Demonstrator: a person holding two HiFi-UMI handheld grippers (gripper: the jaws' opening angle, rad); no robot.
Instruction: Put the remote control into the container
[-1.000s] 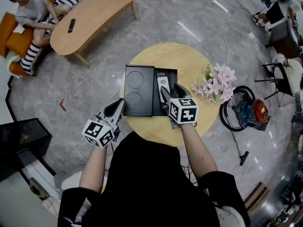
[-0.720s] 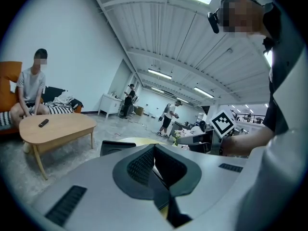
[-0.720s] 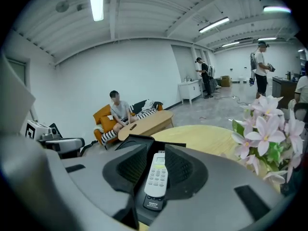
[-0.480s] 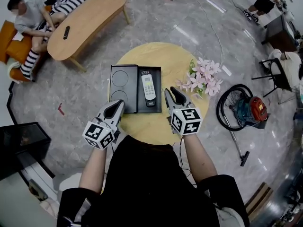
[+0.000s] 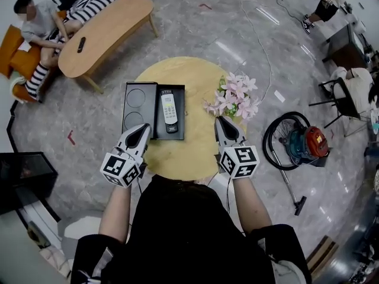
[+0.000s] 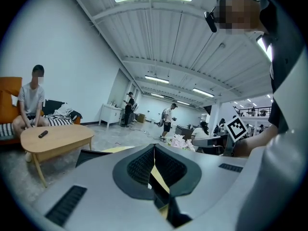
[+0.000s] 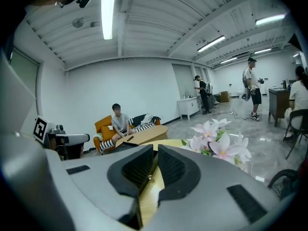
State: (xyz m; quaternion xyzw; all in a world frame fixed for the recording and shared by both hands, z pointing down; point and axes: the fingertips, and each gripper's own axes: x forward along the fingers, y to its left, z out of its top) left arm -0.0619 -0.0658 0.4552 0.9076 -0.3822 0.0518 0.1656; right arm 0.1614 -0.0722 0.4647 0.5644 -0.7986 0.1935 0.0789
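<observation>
Holding one remote control (image 5: 169, 109), one container (image 5: 135, 107) sits on the bench (image 5: 189, 154); two empty claws hover level, left claw (image 5: 144, 129) closed, right claw (image 5: 222, 122) just closing together.

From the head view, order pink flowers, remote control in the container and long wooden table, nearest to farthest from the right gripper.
1. Pink flowers, just ahead.
2. Remote control, left, in the container.
3. Long wooden table, far upper left.
Right gripper: its jaws have just been closing, empty.

Right claw (image 5: 221, 122) off remote control (image 5: 169, 108), pulled back, jaws just closing, empty.
</observation>
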